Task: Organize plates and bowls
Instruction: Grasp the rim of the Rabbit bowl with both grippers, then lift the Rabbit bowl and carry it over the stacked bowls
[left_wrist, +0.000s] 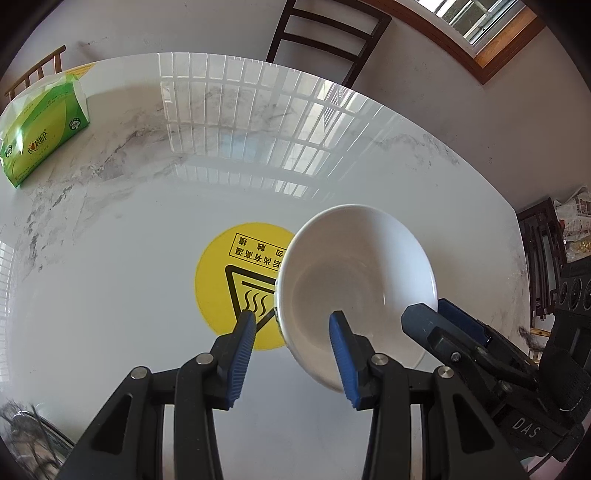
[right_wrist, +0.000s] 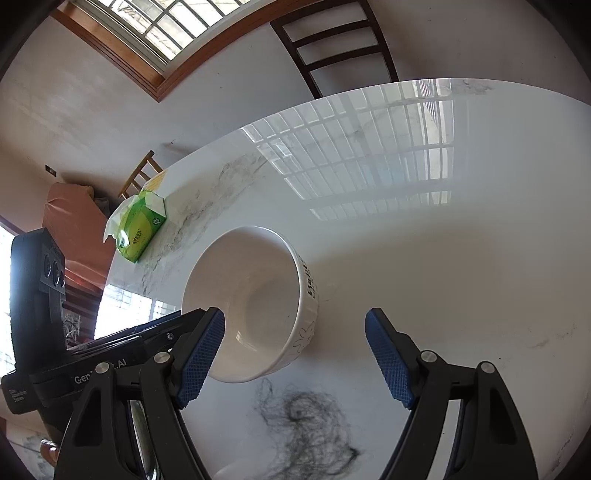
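A white bowl (left_wrist: 354, 284) with black print on its outer wall stands on the white marble table (left_wrist: 110, 229), partly over a yellow round sticker (left_wrist: 236, 280). My left gripper (left_wrist: 293, 319) is open, its jaws straddling the bowl's near-left rim: one pad outside, one inside. The bowl also shows in the right wrist view (right_wrist: 255, 302). My right gripper (right_wrist: 295, 325) is open around the bowl's near side, its left pad (right_wrist: 201, 350) at the rim. The right gripper also shows in the left wrist view (left_wrist: 454, 332), at the bowl's right.
A green tissue pack (left_wrist: 40, 129) lies at the table's far left and shows in the right wrist view (right_wrist: 140, 225). A dark chair (left_wrist: 325, 37) stands behind the table. A dark marble vein patch (right_wrist: 306, 424) lies near the front edge.
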